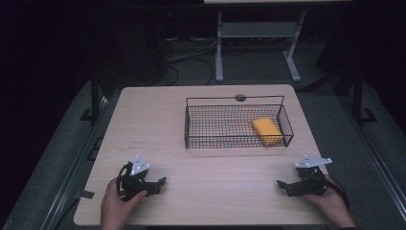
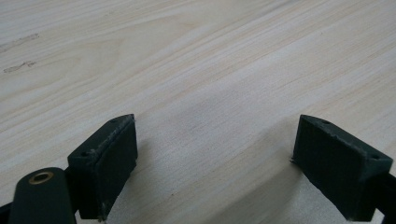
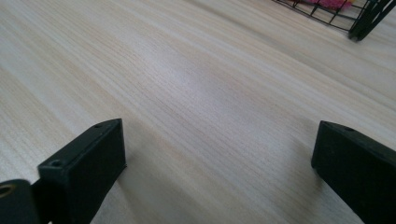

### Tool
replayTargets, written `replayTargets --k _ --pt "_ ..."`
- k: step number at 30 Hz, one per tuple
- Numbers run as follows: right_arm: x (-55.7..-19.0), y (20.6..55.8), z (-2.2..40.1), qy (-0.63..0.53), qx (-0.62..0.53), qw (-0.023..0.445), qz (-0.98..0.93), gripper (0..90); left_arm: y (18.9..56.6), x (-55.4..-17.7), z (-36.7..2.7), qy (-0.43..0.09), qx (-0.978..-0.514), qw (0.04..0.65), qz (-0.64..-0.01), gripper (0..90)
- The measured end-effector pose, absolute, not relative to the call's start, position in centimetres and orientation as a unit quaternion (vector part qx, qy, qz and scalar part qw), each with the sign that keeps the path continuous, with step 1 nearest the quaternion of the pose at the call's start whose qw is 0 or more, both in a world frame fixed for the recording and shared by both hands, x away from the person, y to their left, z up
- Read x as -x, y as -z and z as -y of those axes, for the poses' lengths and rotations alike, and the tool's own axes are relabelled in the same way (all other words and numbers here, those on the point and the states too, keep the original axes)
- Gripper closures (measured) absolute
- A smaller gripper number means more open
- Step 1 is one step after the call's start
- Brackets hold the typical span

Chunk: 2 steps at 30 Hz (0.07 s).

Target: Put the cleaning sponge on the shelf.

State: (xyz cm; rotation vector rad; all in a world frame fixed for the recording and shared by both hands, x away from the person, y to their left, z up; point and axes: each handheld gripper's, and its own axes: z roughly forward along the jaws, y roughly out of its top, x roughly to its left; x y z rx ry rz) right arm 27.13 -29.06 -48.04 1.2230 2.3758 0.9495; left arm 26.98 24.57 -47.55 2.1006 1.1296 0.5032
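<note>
Near edge of table (image 1: 158,120): left gripper (image 1: 160,183) and right gripper (image 1: 281,184) rest low by its near corners, jaws spread, nothing between them, likely parked. Farther back, toward the far right corner: yellow sponge (image 1: 267,130) in the wire basket (image 1: 191,125), right end.

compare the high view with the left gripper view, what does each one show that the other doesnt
High view alone: a black wire basket with a yellow sponge inside at its right end, both hands, and the right gripper. Left gripper view alone: a close look at the left gripper, its jaws standing wide apart with nothing between them. Both: the light wooden table and that left gripper.
</note>
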Motion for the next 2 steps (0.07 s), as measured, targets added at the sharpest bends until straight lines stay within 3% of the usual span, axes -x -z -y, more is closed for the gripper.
replayTargets --k 2 --pt "-27.12 48.09 29.05 -0.334 -0.427 0.153 -0.826 2.1 47.55 -26.96 -24.57 -0.194 -0.809 0.344 -0.436 12.8"
